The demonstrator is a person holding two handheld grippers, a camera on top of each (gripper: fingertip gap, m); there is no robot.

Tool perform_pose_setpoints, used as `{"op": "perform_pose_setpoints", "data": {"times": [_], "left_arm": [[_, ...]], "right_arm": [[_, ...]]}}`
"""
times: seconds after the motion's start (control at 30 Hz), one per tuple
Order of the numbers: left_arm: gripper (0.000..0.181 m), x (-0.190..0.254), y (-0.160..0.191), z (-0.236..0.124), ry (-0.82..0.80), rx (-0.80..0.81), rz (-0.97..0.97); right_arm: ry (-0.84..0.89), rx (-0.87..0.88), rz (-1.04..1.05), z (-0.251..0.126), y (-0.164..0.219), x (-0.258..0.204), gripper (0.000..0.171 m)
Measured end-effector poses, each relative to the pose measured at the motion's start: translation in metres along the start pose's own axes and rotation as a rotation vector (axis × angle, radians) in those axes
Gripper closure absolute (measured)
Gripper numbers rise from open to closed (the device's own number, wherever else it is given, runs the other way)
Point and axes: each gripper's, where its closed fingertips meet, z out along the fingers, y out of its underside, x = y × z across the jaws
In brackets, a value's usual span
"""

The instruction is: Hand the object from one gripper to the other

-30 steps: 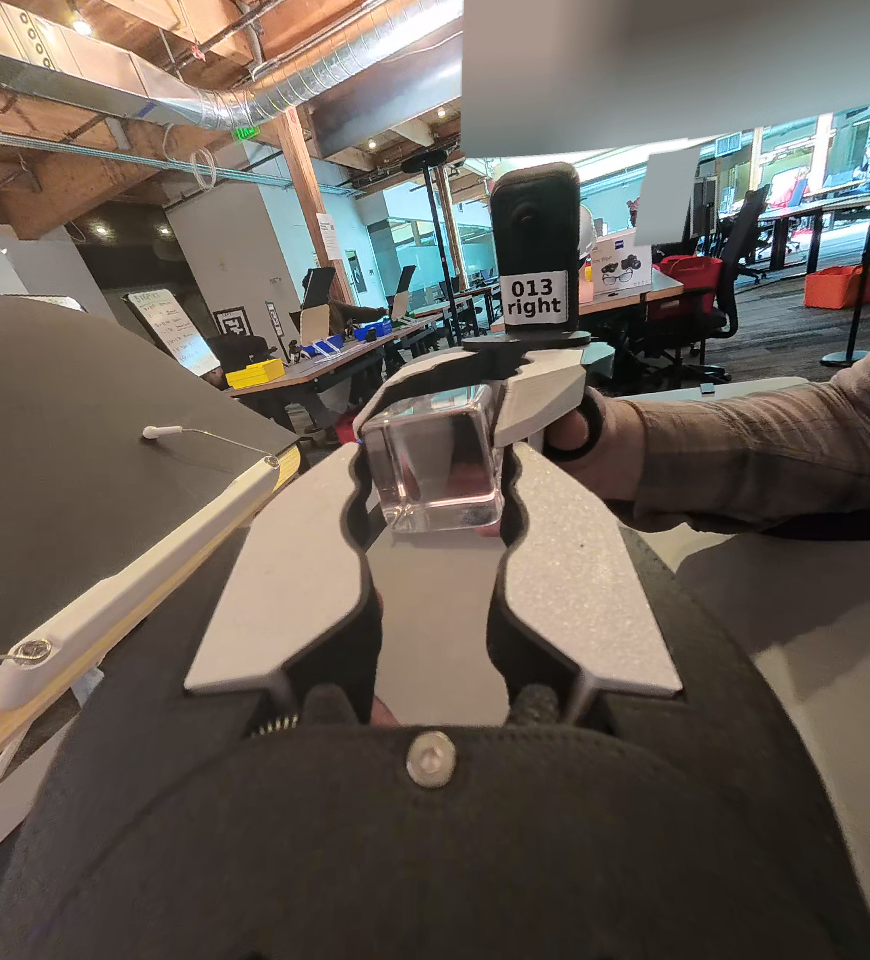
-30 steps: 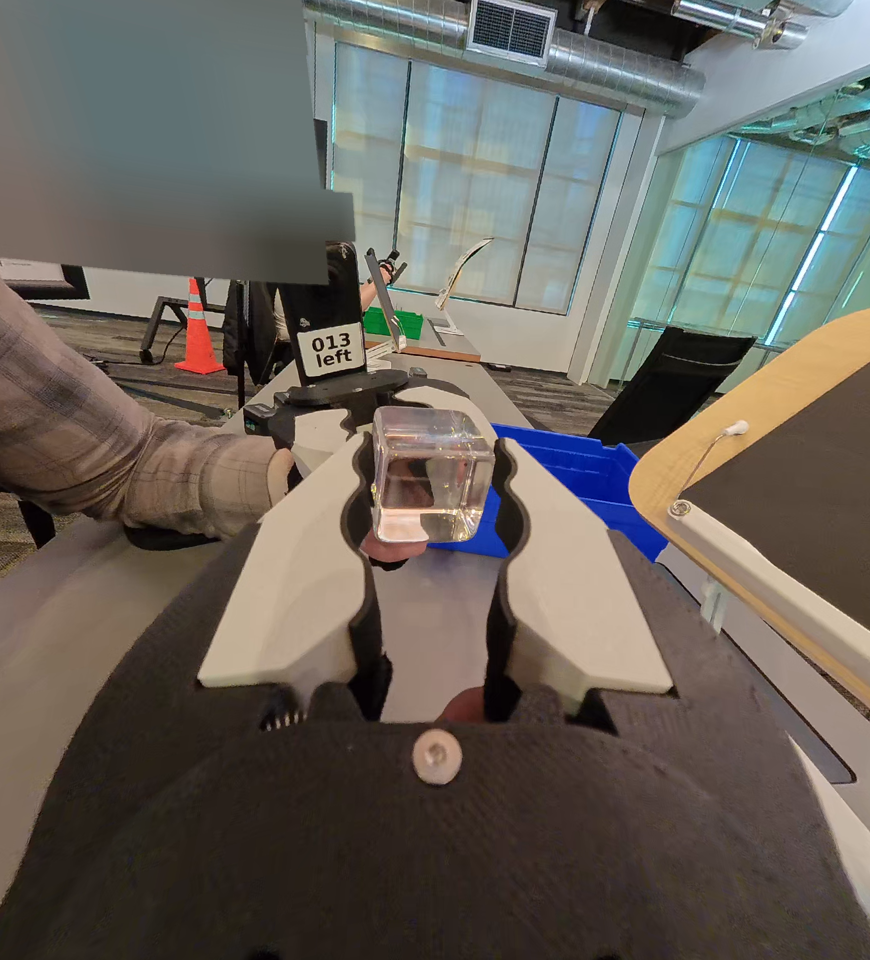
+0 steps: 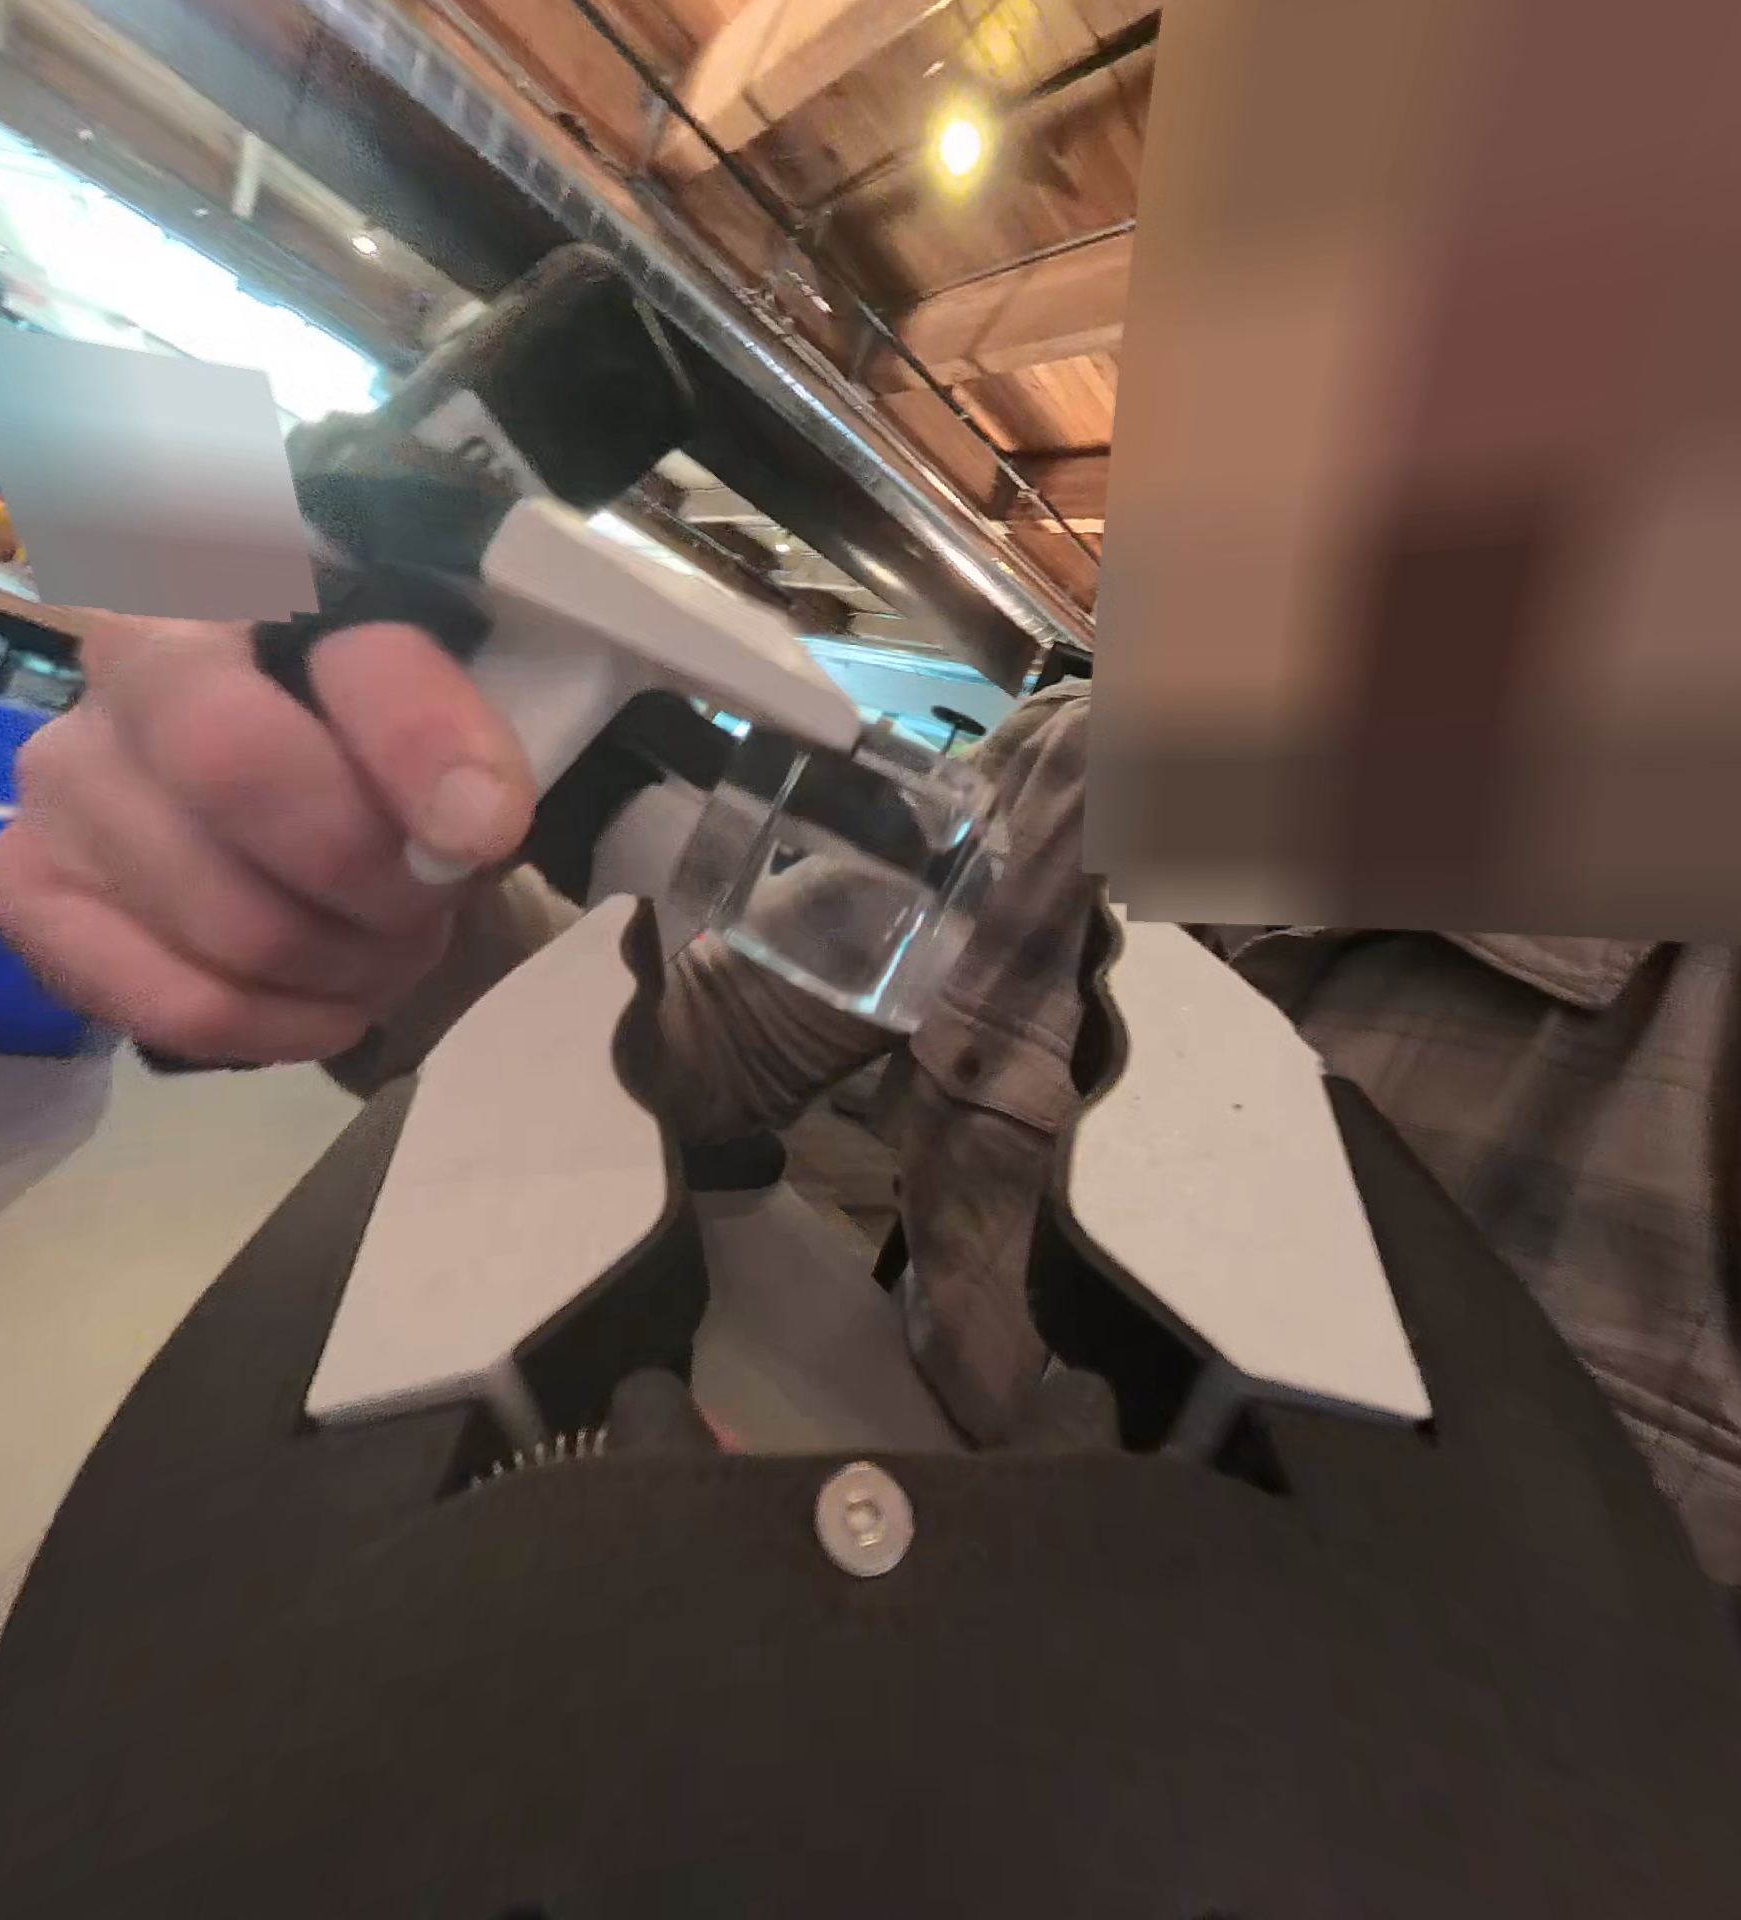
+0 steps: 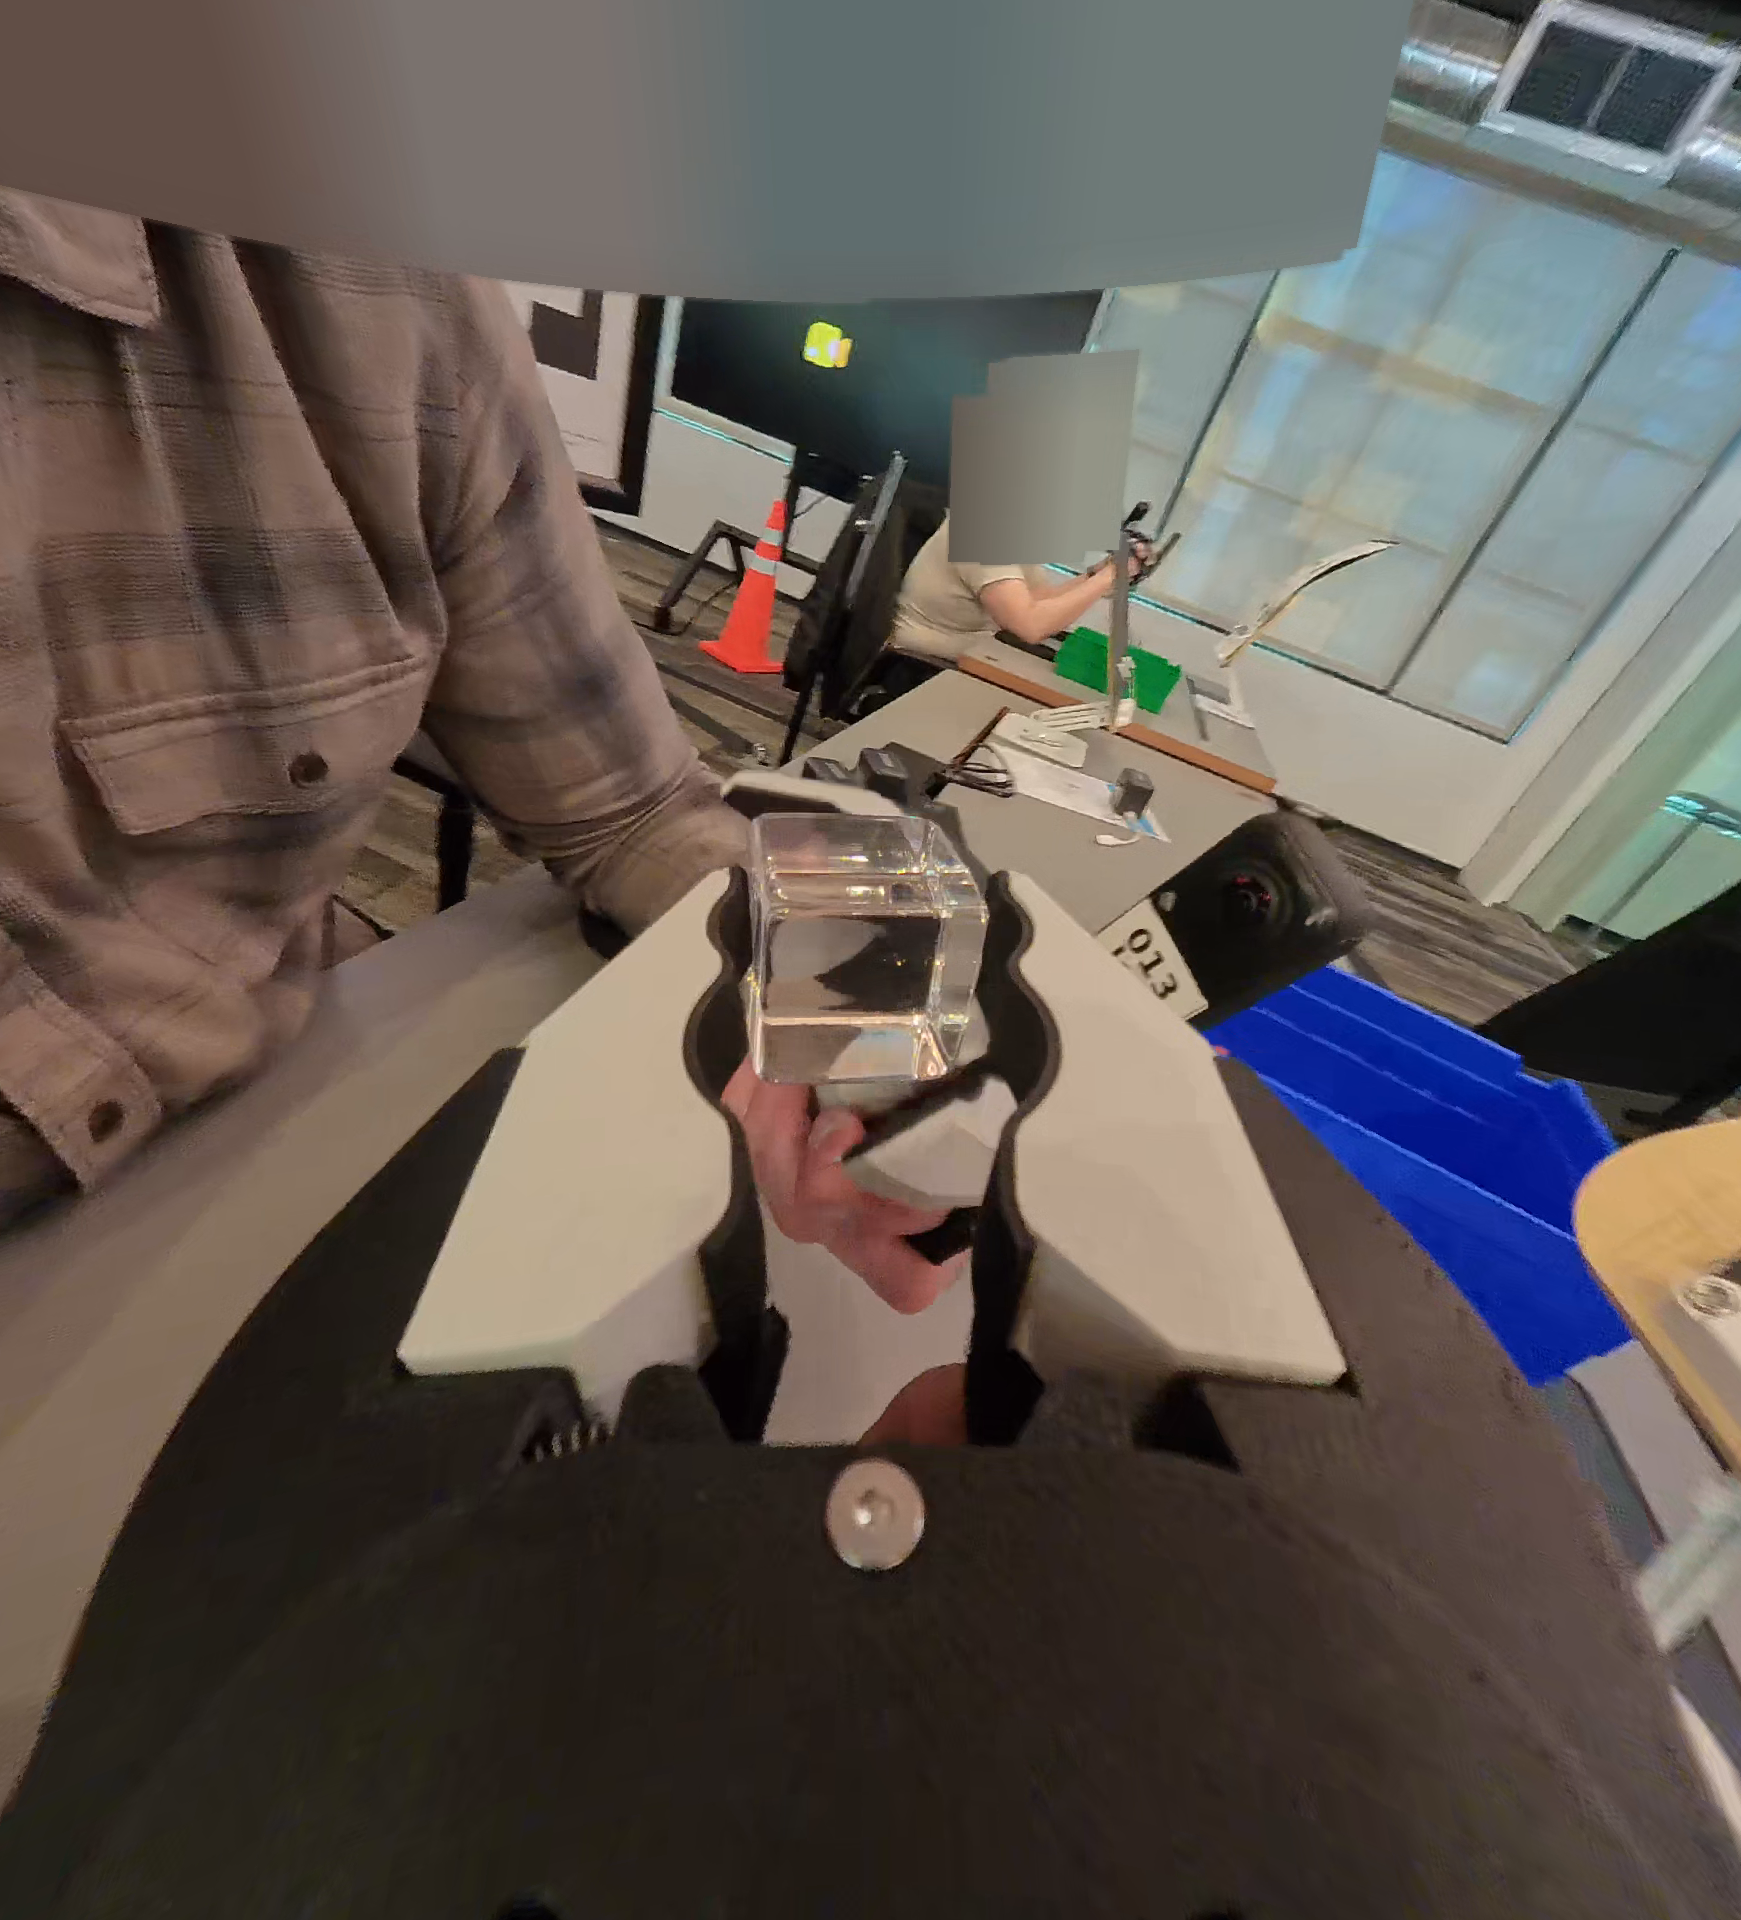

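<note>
Your left gripper (image 3: 871, 997) had let go and spread wide; the clear square glass cube (image 4: 864, 951) sat pinched only in your right gripper (image 4: 866, 961), so the handover looked done.

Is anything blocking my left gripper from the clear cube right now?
Nothing visible does. The right gripper clamps the clear cube, which sits just at the tips of the open left gripper.
</note>
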Motion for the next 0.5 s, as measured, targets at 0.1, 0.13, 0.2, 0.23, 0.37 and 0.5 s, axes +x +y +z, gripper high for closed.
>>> {"op": "perform_pose_setpoints", "data": {"times": [0.1,0.13,0.2,0.23,0.37,0.5], "left_arm": [[0.112,0.002,-0.003,0.003,0.004,0.043,0.047],[0.118,0.0,-0.007,0.001,-0.015,0.073,0.067],[0.123,-0.005,-0.013,-0.003,-0.039,0.12,0.077],[0.123,-0.006,-0.015,-0.005,-0.052,0.134,0.089],[0.124,-0.01,-0.021,-0.008,-0.085,0.178,0.122],[0.124,-0.011,-0.024,-0.009,-0.112,0.193,0.148]], "right_arm": [[-0.021,0.02,0.026,0.005,0.003,-0.003,0.129],[-0.021,0.023,0.028,0.005,0.004,-0.002,0.129],[0.013,0.025,0.017,0.006,0.006,0.003,0.129],[0.028,0.027,0.013,0.005,0.006,0.006,0.129],[0.067,0.023,-0.017,0.003,0.006,0.011,0.129],[0.089,0.012,-0.042,0.002,0.007,0.014,0.129]]}}
